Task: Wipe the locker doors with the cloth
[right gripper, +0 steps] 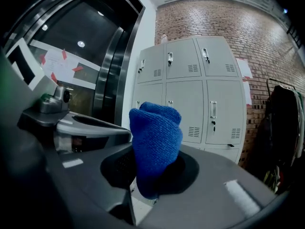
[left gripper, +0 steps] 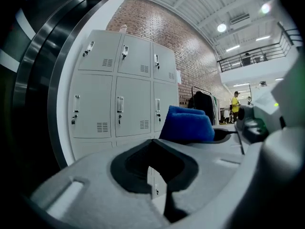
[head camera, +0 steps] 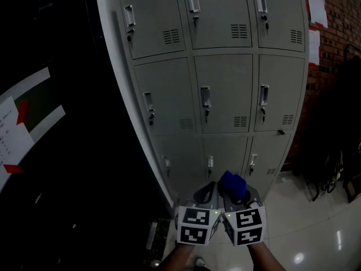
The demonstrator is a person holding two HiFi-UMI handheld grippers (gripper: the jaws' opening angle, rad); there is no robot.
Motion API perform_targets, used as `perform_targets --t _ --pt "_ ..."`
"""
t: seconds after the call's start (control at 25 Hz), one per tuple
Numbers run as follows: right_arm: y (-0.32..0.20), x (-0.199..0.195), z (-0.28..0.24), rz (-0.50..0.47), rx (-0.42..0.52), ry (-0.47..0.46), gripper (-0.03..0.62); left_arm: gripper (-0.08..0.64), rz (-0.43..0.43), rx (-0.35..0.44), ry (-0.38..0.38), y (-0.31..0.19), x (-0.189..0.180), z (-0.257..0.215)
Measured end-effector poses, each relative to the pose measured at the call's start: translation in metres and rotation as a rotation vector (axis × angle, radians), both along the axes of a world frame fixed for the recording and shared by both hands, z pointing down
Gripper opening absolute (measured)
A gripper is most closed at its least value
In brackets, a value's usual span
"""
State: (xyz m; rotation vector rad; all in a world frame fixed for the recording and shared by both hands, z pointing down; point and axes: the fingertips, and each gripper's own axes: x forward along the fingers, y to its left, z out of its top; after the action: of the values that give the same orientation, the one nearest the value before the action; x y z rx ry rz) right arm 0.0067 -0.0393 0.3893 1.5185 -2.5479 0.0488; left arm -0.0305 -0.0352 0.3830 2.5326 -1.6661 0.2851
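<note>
A bank of grey lockers stands ahead, three doors wide, also seen in the left gripper view and the right gripper view. My right gripper is shut on a folded blue cloth, which stands up between its jaws. The cloth shows to the right in the left gripper view. My left gripper is held beside the right one, jaws together with nothing between them. Both are short of the bottom locker row, not touching it.
A dark glass wall with a curved metal frame lies to the left of the lockers. A brick wall with paper notices and a rack of dark clothes stand to the right. The floor is glossy white tile.
</note>
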Motion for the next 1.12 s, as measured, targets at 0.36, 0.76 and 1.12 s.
perform_targets --t 0.36,0.76,1.12 --pt "-0.105 -0.06 -0.004 0.005 0.024 -0.003 0.083 0.0 0.022 0.015 0.014 -0.097 -0.057 -0.009" --pt "-0.202 -0.082 0.007 -0.023 0.034 -0.01 0.083 0.001 -0.021 0.016 0.036 -0.172 -0.077 -0.001" --pt "-0.299 -0.102 0.011 -0.089 0.067 0.003 0.081 0.0 -0.122 0.006 0.027 -0.244 -0.086 0.005"
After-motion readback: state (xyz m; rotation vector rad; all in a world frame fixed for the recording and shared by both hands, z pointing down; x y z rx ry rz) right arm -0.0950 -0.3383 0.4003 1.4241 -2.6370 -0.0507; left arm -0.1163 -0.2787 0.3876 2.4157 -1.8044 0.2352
